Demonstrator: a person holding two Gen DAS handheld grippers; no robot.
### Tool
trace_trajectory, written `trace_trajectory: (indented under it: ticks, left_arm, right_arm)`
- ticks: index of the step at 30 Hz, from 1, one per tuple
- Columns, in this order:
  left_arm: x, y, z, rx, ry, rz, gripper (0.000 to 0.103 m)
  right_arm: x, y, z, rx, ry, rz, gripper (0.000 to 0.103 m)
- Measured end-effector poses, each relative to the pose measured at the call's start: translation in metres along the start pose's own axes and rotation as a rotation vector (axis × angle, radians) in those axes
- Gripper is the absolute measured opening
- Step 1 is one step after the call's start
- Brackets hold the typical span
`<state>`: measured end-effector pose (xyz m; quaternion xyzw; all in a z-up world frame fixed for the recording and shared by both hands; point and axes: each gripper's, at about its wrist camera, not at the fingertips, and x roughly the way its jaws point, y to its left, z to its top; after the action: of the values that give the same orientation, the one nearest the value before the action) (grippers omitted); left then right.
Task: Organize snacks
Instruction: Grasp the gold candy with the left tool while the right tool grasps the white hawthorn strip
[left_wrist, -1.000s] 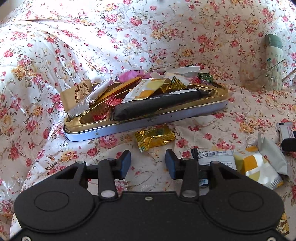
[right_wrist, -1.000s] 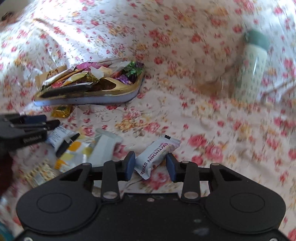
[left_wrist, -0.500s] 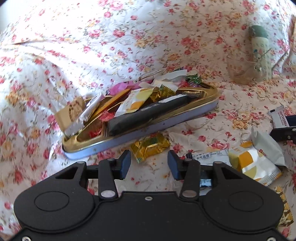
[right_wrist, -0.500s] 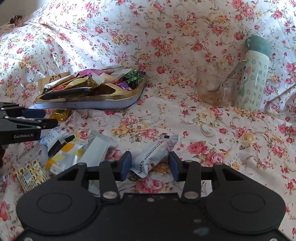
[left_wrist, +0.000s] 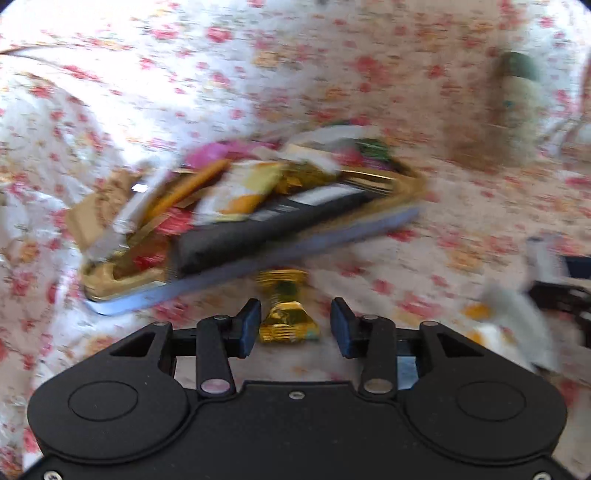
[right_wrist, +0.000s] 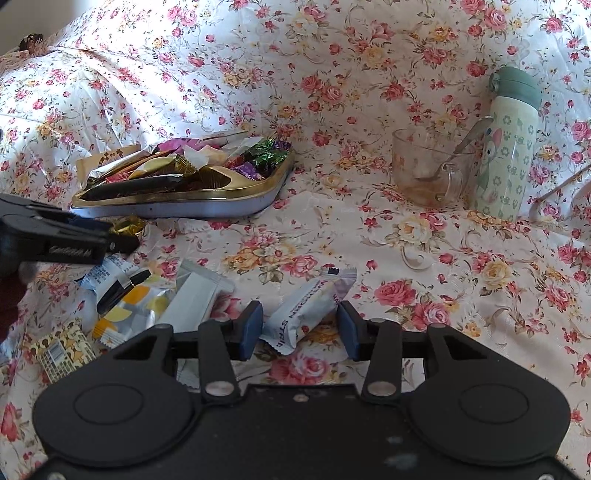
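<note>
A: Left gripper (left_wrist: 294, 325): fingers apart. One gold-wrapped candy (left_wrist: 286, 319) lies on the floral cloth (left_wrist: 369, 258) between them, nearer the left finger; contact unclear, view blurred. Its long axis runs away from the camera, toward the tin tray (left_wrist: 258, 254) just beyond.

B: Right gripper (right_wrist: 300, 325): fingers apart. One white snack bar (right_wrist: 314, 306) lies between them, clamped by neither. Long axis diagonal, near end low left, far end up and right.

A: Count in the right wrist view?

B: One tin tray (right_wrist: 236, 206), heaped with wrapped snacks. Left of the bar, four loose packets: one white pouch (right_wrist: 195, 299), one yellow-and-white packet (right_wrist: 129, 310), one blue-white sachet (right_wrist: 107, 271), one patterned packet (right_wrist: 61, 350). Beyond: one glass cup (right_wrist: 428, 170) holding one spoon (right_wrist: 458, 155), one green bottle (right_wrist: 509, 147) upright.
</note>
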<state>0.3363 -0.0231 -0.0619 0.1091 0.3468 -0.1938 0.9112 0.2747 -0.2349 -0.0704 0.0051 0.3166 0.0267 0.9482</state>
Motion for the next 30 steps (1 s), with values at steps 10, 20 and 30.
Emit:
trace_trajectory:
  ticks: [10, 20, 30]
  left_arm:
    - [-0.008, -0.012, 0.008, -0.047, 0.009, 0.011, 0.055]
    - [0.015, -0.001, 0.012, -0.156, 0.062, 0.128, 0.055]
    - [0.000, 0.004, 0.008, -0.234, 0.073, 0.024, 0.023]
  right_arm:
    - [0.001, 0.000, 0.000, 0.000, 0.000, -0.001, 0.046]
    - [0.001, 0.000, 0.000, 0.004, -0.001, 0.000, 0.046]
    - [0.001, 0.000, 0.000, 0.005, -0.001, 0.001, 0.046]
